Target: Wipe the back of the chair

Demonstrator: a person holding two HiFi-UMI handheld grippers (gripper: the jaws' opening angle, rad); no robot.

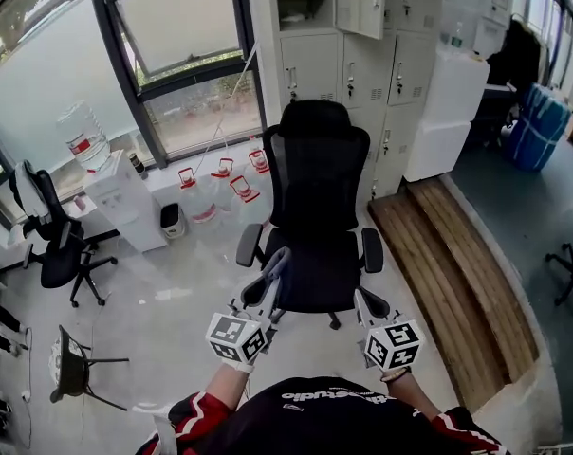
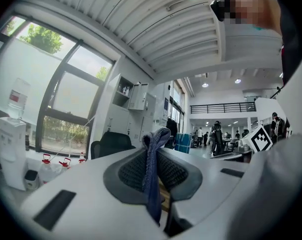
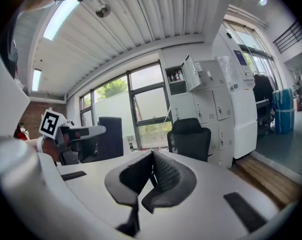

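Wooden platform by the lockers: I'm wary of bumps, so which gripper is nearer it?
Right. The right gripper hangs left of the wooden platform, by the chair seat; the left gripper, holding a cloth, is farther left across the seat.

Left tool [image 2: 153, 176]: jaws closed on a blue cloth [image 2: 152, 156], whose folded end stands up above the pads. Beyond it, a black chair [image 2: 110, 144] stands below white lockers [image 2: 136, 96]. Water dispenser [image 2: 11, 146] at far left, under tall windows.
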